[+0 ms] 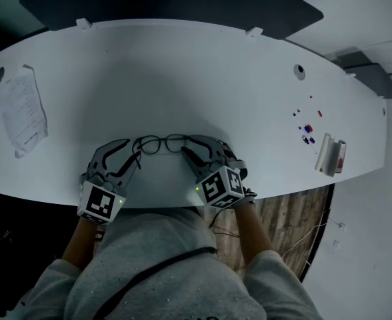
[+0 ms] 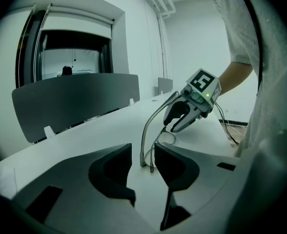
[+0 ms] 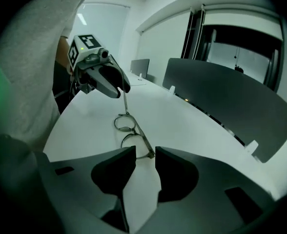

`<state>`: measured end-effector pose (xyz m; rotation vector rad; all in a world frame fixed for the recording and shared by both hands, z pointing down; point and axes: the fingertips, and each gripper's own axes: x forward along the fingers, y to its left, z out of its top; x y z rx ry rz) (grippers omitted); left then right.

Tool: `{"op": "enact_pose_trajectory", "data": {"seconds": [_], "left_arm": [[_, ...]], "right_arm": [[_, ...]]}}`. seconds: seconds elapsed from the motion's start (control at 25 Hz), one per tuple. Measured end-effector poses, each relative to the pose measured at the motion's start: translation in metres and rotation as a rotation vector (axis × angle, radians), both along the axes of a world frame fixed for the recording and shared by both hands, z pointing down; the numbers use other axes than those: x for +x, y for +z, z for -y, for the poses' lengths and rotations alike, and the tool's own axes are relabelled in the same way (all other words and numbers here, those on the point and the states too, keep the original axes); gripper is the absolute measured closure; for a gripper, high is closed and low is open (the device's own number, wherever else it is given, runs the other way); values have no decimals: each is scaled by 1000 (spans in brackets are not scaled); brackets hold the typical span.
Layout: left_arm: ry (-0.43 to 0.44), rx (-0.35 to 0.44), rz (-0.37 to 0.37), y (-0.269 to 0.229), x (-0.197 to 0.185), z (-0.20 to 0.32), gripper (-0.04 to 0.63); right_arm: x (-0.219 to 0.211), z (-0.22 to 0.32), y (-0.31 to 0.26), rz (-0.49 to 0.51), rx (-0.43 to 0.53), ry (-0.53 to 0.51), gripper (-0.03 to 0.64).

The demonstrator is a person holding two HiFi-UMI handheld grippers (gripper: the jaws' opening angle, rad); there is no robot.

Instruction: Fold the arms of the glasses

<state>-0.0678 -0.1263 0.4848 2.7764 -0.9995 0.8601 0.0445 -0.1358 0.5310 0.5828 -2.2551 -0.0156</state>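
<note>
On white table [image 1: 183, 79] by grey partition [image 1: 169, 2], glasses [image 1: 161, 143], left claw [image 1: 136, 155] and right claw [image 1: 186, 153] spread

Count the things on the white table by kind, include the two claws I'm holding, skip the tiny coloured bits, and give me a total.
Eyeglasses: 1
Paper sheet: 1
White-and-red packet, kind unclear: 1
Claws: 2, the left claw and the right claw
Total: 5

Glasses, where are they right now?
In the head view, the glasses lie on the white table near its front edge, right between the left claw and the right claw.
</note>
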Motion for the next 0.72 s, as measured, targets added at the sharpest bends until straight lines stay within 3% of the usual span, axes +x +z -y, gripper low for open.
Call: {"op": "enact_pose_trajectory", "data": {"seconds": [0.2, 0.28, 0.36, 0.52, 0.72], "left_arm": [[5, 126, 25, -25, 5, 0, 453], [5, 152, 26, -28, 11, 0, 507], [-3, 173, 30, -29, 16, 3, 562], [-9, 181, 61, -24, 25, 9, 565], [45, 227, 153, -10, 41, 11, 565]], "right_arm": [[-2, 6, 4, 75, -62, 31, 490], [-1, 8, 7, 66, -46, 25, 556], [-1, 7, 8, 53, -31, 14, 560], [-1, 5, 7, 55, -15, -2, 565], [-2, 2, 4, 78, -11, 7, 566]]}}
